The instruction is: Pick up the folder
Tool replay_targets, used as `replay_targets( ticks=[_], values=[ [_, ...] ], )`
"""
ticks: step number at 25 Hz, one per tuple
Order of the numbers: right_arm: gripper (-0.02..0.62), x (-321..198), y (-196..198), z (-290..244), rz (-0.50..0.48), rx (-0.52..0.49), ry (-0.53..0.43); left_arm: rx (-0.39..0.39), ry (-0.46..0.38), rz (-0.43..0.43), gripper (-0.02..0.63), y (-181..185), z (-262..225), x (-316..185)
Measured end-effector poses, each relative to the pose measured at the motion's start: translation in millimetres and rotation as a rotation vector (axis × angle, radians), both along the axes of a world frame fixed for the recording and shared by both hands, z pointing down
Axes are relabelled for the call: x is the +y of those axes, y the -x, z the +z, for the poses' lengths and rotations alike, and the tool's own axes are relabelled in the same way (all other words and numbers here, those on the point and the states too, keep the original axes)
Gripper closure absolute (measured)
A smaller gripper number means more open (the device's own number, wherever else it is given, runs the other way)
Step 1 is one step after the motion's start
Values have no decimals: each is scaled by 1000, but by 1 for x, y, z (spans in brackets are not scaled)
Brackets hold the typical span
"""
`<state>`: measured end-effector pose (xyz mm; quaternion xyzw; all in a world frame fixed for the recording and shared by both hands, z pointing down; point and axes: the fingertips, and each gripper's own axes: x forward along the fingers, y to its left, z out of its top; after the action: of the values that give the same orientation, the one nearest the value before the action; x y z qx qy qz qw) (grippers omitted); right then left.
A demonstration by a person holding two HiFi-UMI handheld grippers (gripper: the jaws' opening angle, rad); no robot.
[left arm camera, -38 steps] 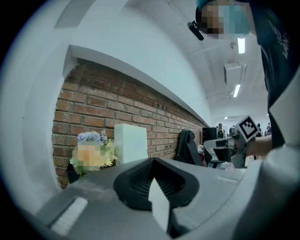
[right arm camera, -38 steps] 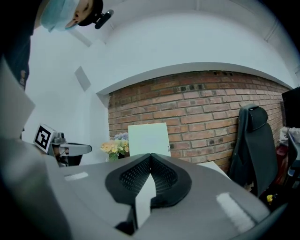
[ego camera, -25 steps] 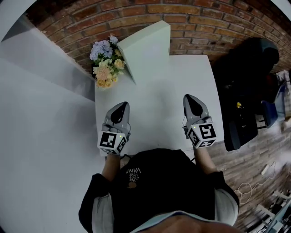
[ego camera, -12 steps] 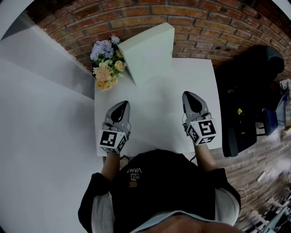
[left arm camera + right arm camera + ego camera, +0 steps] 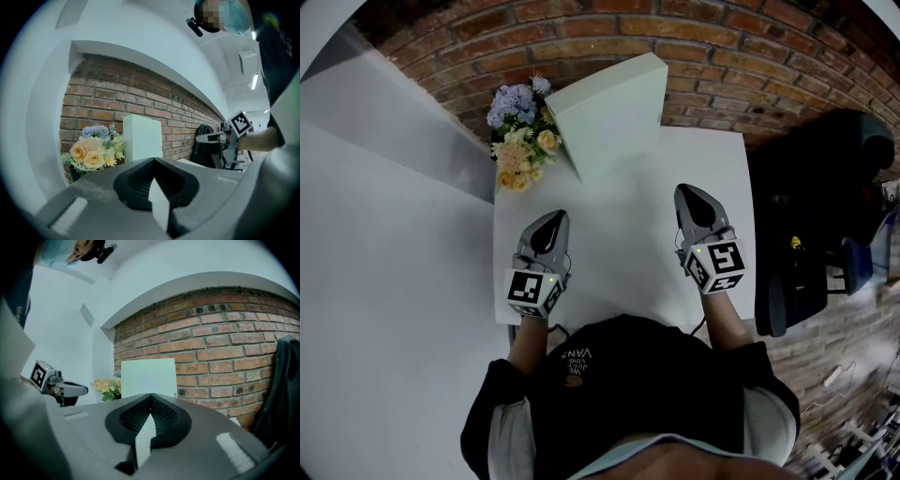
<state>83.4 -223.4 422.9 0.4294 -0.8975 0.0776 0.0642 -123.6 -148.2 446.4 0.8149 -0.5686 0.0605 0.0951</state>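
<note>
The folder [image 5: 609,117] is a pale, thick, box-like file standing upright at the back of the white table [image 5: 619,253], against the brick wall. It also shows straight ahead in the left gripper view [image 5: 142,138] and the right gripper view [image 5: 149,376]. My left gripper [image 5: 553,217] hovers over the table's front left, shut and empty. My right gripper [image 5: 692,192] hovers over the front right, also shut with nothing in it. Both point toward the folder and stand well short of it. The closed jaw tips show in each gripper's own view [image 5: 153,159] [image 5: 151,395].
A bunch of pale flowers [image 5: 517,131] stands just left of the folder, at the table's back left corner. A black chair with dark things on it [image 5: 811,216] stands right of the table. A white wall runs along the left; the brick wall [image 5: 722,56] closes the back.
Both grippers have edged forward toward the folder, the right one more than the left. Their jaws stay shut. The head view has shifted slightly.
</note>
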Motion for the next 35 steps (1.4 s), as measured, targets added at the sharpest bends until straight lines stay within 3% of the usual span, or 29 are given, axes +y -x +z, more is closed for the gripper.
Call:
replay_targets(
  ticks=[27,32,35],
  values=[
    [597,-84,13,42,-89,5,41,-5,53,-108,606,0,34,-50],
    [597,-96,15,44,-108,4,24,-65,20,-95,606,7,45,-58],
    [597,-103,17,44,-118,9,14,-61,20,-115,606,12,46,-62]
  ],
)
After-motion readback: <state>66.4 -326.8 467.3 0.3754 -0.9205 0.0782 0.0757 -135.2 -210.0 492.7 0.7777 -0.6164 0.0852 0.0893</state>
